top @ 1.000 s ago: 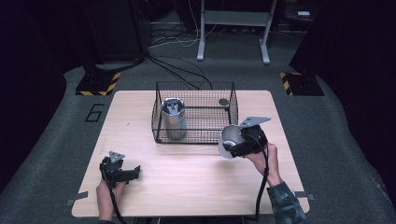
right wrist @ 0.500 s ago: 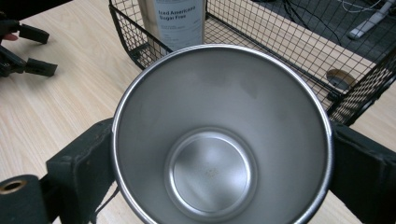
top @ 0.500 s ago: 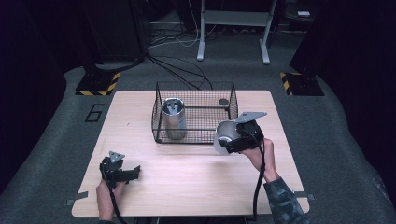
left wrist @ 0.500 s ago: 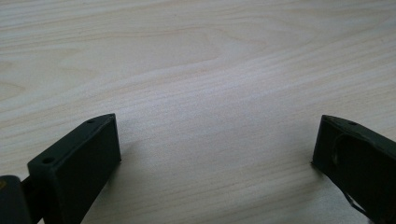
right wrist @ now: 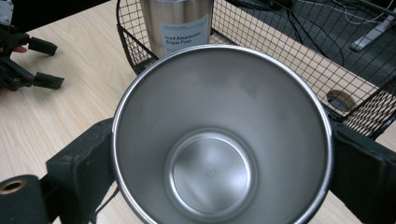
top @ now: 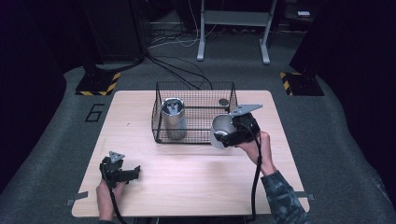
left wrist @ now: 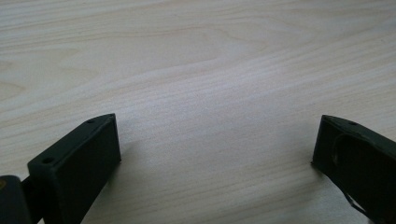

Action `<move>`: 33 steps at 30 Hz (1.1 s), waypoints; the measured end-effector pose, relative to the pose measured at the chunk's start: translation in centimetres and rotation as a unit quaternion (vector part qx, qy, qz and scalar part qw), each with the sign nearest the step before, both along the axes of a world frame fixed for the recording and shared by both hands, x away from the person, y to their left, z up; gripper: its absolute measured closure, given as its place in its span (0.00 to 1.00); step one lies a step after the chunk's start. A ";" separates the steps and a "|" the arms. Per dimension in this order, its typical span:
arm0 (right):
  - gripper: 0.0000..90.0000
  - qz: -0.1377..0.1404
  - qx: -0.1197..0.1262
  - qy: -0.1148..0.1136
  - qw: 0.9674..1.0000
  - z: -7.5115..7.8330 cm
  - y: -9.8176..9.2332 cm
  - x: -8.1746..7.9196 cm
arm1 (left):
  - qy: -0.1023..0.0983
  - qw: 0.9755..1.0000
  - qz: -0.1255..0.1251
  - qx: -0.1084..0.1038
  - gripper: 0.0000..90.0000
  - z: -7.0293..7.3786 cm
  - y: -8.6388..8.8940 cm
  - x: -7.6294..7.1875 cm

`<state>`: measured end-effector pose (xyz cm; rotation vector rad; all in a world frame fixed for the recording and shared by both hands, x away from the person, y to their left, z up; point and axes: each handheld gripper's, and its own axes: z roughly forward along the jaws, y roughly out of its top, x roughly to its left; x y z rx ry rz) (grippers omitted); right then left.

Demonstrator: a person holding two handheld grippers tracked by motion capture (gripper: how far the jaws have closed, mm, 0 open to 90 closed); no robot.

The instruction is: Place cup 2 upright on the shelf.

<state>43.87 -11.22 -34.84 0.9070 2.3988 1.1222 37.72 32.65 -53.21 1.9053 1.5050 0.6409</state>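
The right gripper (top: 223,135) grips a steel cup (top: 219,131) tilted beside the wire basket (top: 161,112) — hand raised. The left gripper (top: 135,171) rests low on the table (top: 187,172), jaws wide apart.

The wire basket (top: 196,116) stands at the far middle of the counter (top: 187,182), open at the top, with a labelled steel can (top: 173,117) upright in its left part and a small round thing, perhaps a lid (top: 223,101), on its floor at the far right; the room between them is free. The right tongs (top: 223,133) hold a steel cup (top: 219,130) just at the basket's near right wall, so the mesh blocks the straight way in. The near counter lies bare between the left tongs (top: 133,171) and the right hand (top: 257,147).
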 end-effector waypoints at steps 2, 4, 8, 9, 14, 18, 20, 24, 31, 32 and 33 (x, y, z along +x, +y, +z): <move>0.06 0.005 0.001 -0.005 1.000 0.2 0.1 0.2 | 0.000 1.000 0.000 0.000 0.00 0.0 0.0 0.0; 0.06 0.005 0.001 -0.005 1.000 0.4 0.2 0.3 | 0.000 1.000 0.000 0.000 0.00 0.0 0.0 0.0; 0.06 0.005 0.003 -0.005 1.000 0.8 0.5 0.6 | 0.000 1.000 0.000 0.000 0.00 0.0 0.0 0.0; 0.06 0.005 0.001 -0.004 1.000 0.9 0.5 0.6 | 0.000 1.000 0.000 0.000 0.00 0.0 0.0 0.0; 0.06 0.008 0.003 -0.008 1.000 1.3 0.9 1.1 | 0.000 1.000 0.000 0.000 0.00 0.0 0.0 0.0; 0.06 0.009 0.002 -0.008 1.000 1.8 1.1 1.5 | 0.000 1.000 0.000 0.000 0.00 0.0 0.0 0.0; 0.06 0.010 0.004 -0.007 1.000 1.9 1.3 1.7 | 0.000 1.000 0.000 0.000 0.00 0.0 0.0 0.0; 0.06 0.010 0.001 -0.008 1.000 2.2 1.5 2.2 | 0.000 1.000 0.000 0.000 0.00 0.0 0.0 0.0; 0.06 0.006 0.005 -0.007 1.000 2.7 1.7 2.9 | 0.000 1.000 0.000 0.000 0.00 0.0 0.0 0.0; 0.06 0.007 0.002 -0.007 1.000 2.8 1.7 3.0 | 0.000 1.000 0.000 0.000 0.00 0.0 0.0 0.0; 0.06 0.005 0.002 -0.006 1.000 2.8 1.8 3.1 | 0.000 1.000 0.000 0.000 0.00 0.0 0.0 0.0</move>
